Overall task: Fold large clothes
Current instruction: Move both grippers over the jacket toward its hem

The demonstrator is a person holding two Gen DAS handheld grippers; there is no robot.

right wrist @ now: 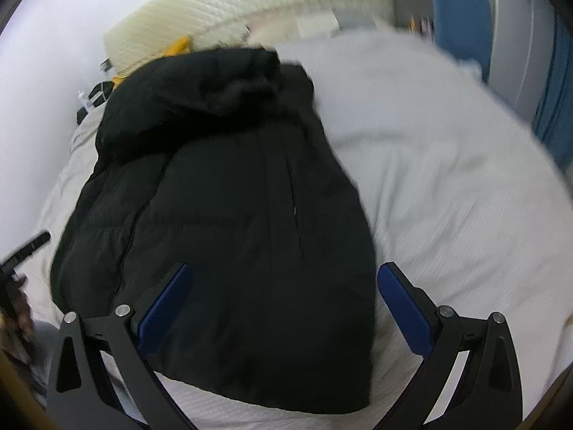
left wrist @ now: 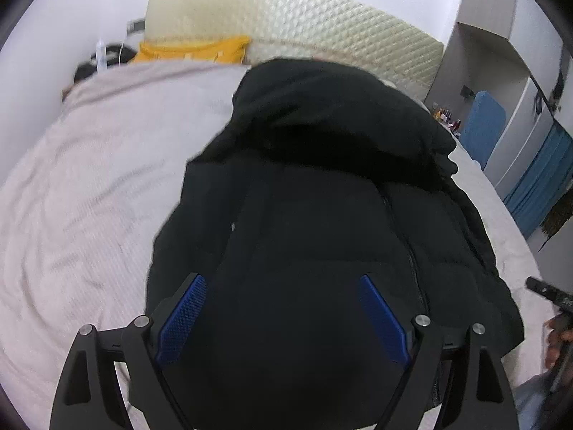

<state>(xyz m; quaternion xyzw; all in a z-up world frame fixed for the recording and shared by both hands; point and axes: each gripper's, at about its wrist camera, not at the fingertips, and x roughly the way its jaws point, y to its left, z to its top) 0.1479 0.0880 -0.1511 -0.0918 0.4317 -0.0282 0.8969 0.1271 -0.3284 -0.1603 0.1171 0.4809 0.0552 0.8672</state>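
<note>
A: Black puffer jacket (left wrist: 315,222) lies on the bed (left wrist: 89,186), hood (left wrist: 322,107) toward the quilted headboard (left wrist: 293,18), hem toward us. Zipper (right wrist: 123,251) runs down the front.

B: Claws?

A: 2 in play. Left claw (left wrist: 283,319) has its blue pads wide apart over the hem area, nothing pinched. Right claw (right wrist: 283,311) also stands apart, above the jacket's lower part, 1 pad over fabric and the other over bare sheet. Whether either touches the cloth, I cannot tell.

B: Handling?

A: My guess: padded, bulky, light for its size, springy. The shell looks smooth, so likely slippery; a shallow pinch may slide off. Best hold looks like the hem corners or the side seam, taking a thick bite.

B: Room?

A: Open sheet on both sides of the jacket, more on its right in the right wrist view. A yellow cushion (left wrist: 193,50) sits near the headboard, well apart from the hem. The bed's near edge lies just below the hem, so fold toward the hood, not outward.
</note>
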